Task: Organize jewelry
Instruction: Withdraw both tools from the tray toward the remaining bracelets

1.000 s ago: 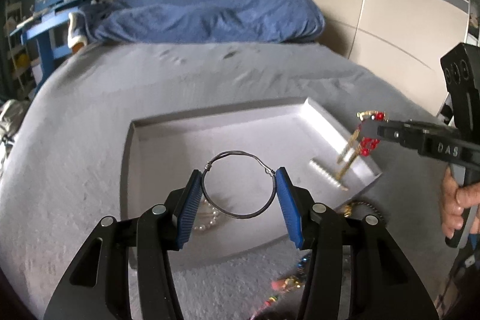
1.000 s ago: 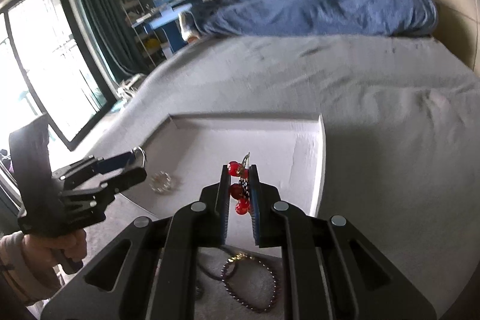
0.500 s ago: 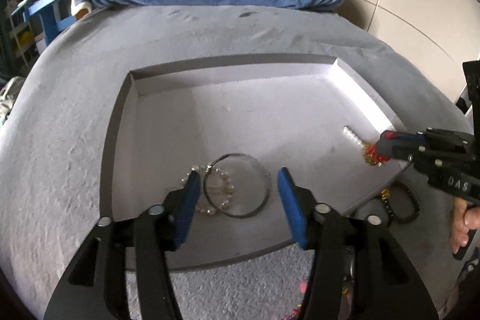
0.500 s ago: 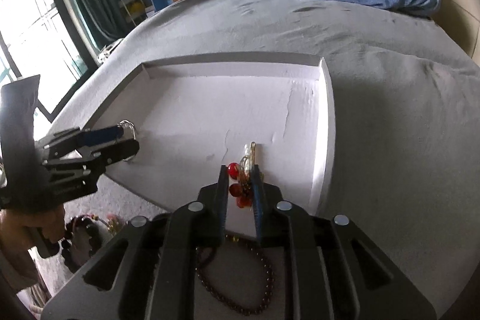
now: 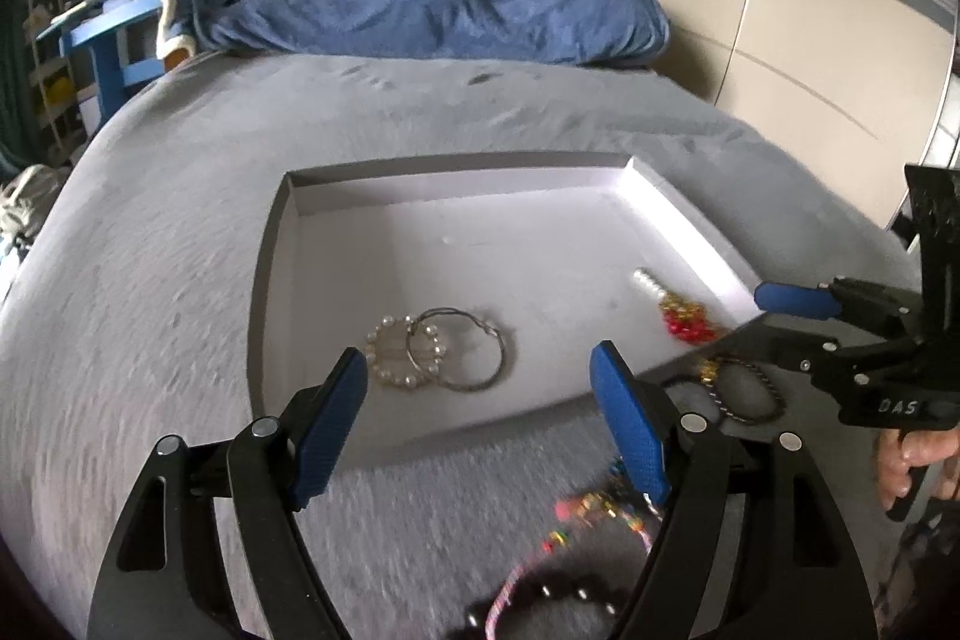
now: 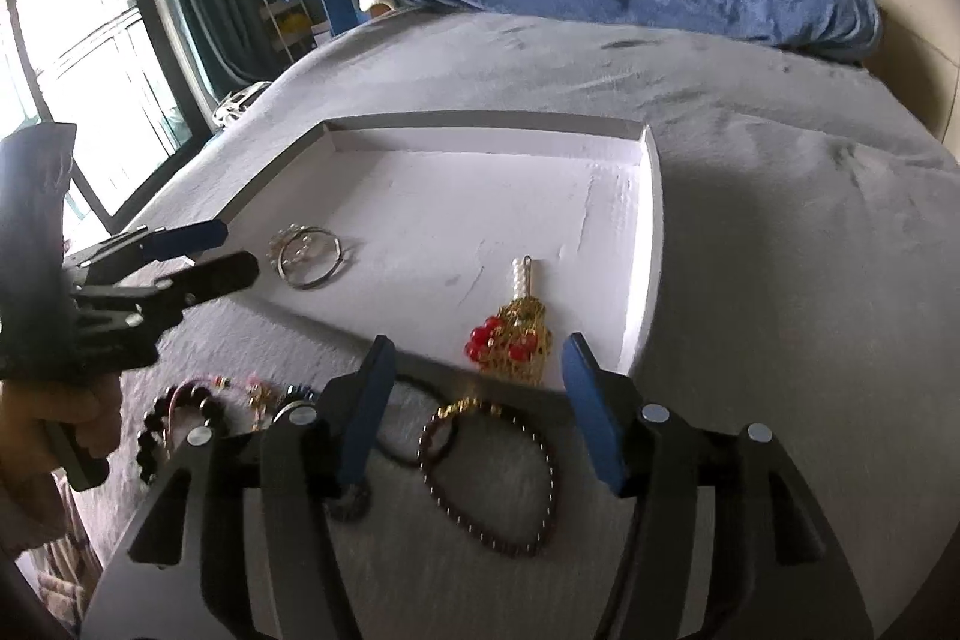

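A shallow white tray [image 5: 684,214] [image 6: 651,196] lies on the grey bed. In it a silver wire hoop [image 5: 462,349] [image 6: 315,259] overlaps a pearl bracelet [image 5: 390,352]. A red and gold bead ornament [image 5: 684,319] [image 6: 510,343] with a pearl hairpin [image 6: 522,274] lies near the tray's right front corner. My left gripper [image 5: 480,421] is open and empty, just in front of the tray. My right gripper [image 6: 474,400] is open and empty, just behind the ornament, and also shows in the left wrist view [image 5: 792,301].
On the bed in front of the tray lie a dark bead bracelet [image 6: 510,478] [image 5: 744,391], a black hair tie [image 6: 414,424], a large dark bead bracelet [image 6: 174,418] and colourful bead strings [image 5: 576,520]. A blue duvet [image 5: 450,10] lies at the far end.
My left gripper opened, left the hoop in the tray and pulled back. My right gripper opened, left the red ornament in the tray and pulled back.
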`<action>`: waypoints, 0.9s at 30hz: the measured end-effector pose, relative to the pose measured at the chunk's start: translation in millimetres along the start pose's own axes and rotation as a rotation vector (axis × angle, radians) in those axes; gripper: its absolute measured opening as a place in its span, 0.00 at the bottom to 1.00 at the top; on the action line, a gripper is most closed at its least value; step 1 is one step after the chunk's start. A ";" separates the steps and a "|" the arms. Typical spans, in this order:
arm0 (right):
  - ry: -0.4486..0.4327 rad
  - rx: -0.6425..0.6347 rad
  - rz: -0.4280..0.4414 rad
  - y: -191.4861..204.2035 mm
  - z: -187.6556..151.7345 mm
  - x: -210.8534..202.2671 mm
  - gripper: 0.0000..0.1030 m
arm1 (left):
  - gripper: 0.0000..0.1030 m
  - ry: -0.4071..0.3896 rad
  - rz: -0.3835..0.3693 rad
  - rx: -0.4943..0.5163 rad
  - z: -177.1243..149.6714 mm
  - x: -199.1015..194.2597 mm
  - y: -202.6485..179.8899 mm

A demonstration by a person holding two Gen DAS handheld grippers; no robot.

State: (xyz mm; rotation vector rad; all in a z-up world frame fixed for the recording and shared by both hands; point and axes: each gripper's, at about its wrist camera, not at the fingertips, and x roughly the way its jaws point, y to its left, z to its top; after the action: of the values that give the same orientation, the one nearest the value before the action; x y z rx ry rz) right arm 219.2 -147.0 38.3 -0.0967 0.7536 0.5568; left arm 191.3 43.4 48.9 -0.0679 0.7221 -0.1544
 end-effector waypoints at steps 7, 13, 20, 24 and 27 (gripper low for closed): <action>-0.045 0.028 0.001 -2.5 -26.8 -20.6 0.58 | 0.75 -0.066 -0.023 0.008 -25.5 -34.7 -11.4; -0.033 0.052 -0.019 -8.3 -47.9 -24.2 0.63 | 0.75 -0.076 -0.027 0.039 -53.9 -48.4 -22.2; -0.038 0.082 -0.039 -14.8 -66.0 -34.4 0.67 | 0.78 -0.098 -0.034 0.009 -75.9 -60.2 -16.8; -0.022 0.080 -0.048 -13.8 -72.8 -33.4 0.67 | 0.79 -0.089 -0.050 -0.041 -87.1 -59.1 -8.5; 0.007 0.050 -0.066 -7.8 -71.0 -26.6 0.67 | 0.79 -0.104 -0.050 -0.055 -88.5 -62.4 -6.1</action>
State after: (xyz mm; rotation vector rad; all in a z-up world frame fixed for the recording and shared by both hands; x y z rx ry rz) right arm 163.3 -185.1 3.4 -0.0766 0.7679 0.4745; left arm 85.8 46.8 24.1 -0.1457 0.6213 -0.1772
